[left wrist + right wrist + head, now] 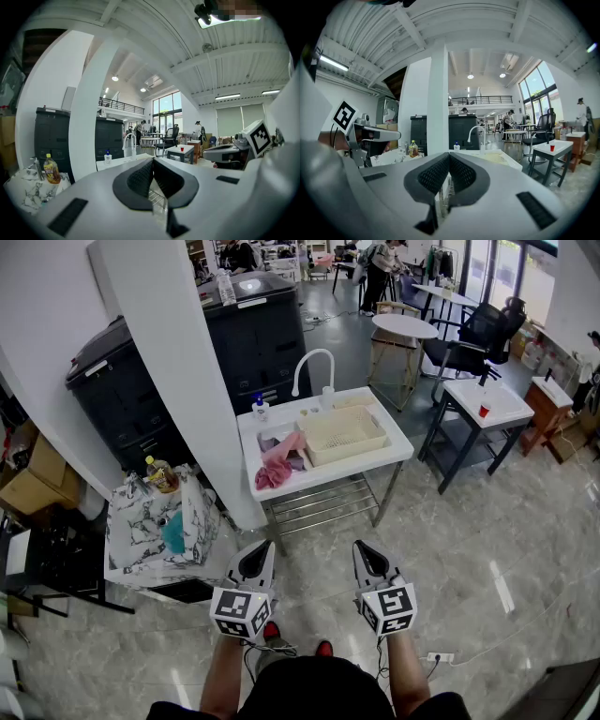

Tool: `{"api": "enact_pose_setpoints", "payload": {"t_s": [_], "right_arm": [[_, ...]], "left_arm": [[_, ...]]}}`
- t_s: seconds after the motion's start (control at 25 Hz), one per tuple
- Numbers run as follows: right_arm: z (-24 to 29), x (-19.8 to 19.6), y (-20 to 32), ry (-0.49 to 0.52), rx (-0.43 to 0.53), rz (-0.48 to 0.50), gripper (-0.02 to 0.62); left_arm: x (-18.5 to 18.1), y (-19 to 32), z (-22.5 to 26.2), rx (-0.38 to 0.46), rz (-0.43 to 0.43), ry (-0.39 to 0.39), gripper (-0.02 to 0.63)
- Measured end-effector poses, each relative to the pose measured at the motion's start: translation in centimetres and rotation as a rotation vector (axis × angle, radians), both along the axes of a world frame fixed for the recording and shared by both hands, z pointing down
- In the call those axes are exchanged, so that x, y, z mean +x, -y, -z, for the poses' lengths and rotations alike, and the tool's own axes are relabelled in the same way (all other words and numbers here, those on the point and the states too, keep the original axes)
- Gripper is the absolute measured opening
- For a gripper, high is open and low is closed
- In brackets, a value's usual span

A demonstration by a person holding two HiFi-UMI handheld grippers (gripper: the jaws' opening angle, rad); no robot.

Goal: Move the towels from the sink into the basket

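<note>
Pink towels (pixel 277 463) lie bunched in the left basin of a white sink unit (pixel 394 454), one draped over its front rim. Beside them on the right sits a cream basket (pixel 342 432). A curved white faucet (pixel 314 367) rises behind. Both grippers hover over the floor well short of the sink. My left gripper (pixel 262 551) (pixel 153 161) is shut with nothing in it. My right gripper (pixel 362 551) (pixel 449 157) is also shut and empty. The right gripper view shows the faucet (pixel 476 133) and the basket (pixel 499 158) ahead; the towels are hidden behind the jaws.
A white pillar (pixel 183 381) stands left of the sink, with black cabinets (pixel 131 395) behind. A marble-patterned side table (pixel 136 526) with a yellow bottle (pixel 161 474) is at the left. A small white table with a red cup (pixel 484 410) and an office chair (pixel 473 334) stand at the right.
</note>
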State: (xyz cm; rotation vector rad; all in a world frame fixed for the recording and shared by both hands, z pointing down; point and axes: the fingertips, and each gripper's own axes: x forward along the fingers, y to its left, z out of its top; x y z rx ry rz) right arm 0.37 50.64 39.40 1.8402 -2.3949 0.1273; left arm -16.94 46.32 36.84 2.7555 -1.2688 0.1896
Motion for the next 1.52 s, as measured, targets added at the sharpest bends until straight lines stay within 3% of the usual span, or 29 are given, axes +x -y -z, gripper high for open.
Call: {"api": "enact_pose_setpoints", "payload": {"t_s": [0.56,1.16,1.52], "right_arm": [[-0.6,-0.5,3.7,0.016,-0.029,0.046,0.031],[-0.8,-3.0,21.2,0.010,-0.040,0.061,0.031],[-1.5,-5.4,30.3,-0.010,-0.072,0.063,0.031]], "left_arm": [[0.3,2.8,-0.4,-0.013,0.027,0.014,0.008],[-0.9,20.3,-1.4,-0.031,0.017,0.007,0.008],[-3.5,29.3,-2.4,-0.047,0.017,-0.015,0.008]]}}
